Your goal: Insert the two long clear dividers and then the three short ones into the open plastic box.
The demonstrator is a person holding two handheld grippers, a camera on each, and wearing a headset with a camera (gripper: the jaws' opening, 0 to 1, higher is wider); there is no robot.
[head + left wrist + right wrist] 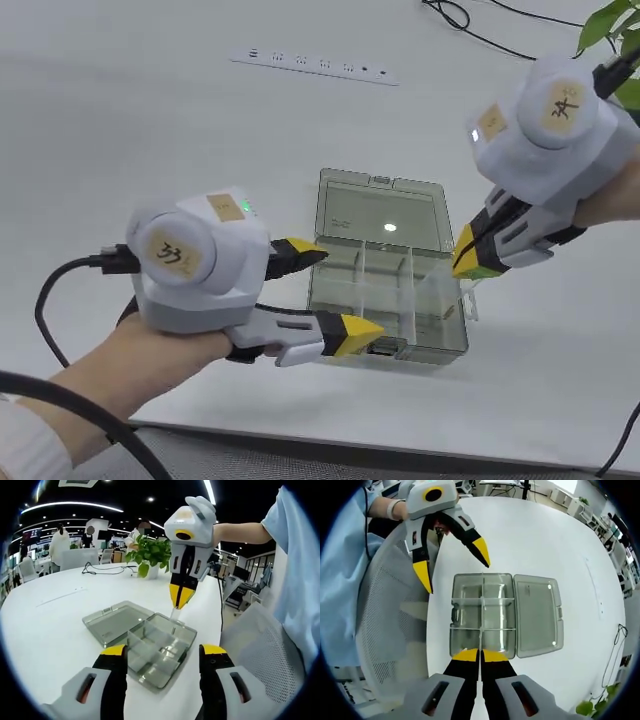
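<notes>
Left gripper (335, 292): fingers spread wide, holding nothing; judged best used to steady the box.
Box (430, 350): just ahead of the left fingers and under the right ones, lid (380, 205) open flat; some partitions look seated, but I cannot tell how many.
Divider (176, 616): hangs below the right fingertips, its lower edge at the box. Keep it upright, align it with the wall slots and press straight down.
Right gripper (468, 262): fingers closed narrow on the divider's top.
Materials: box is smoky, rigid plastic with rounded corners. Divider is thin, flat, clear and glossy, so likely slippery.
</notes>
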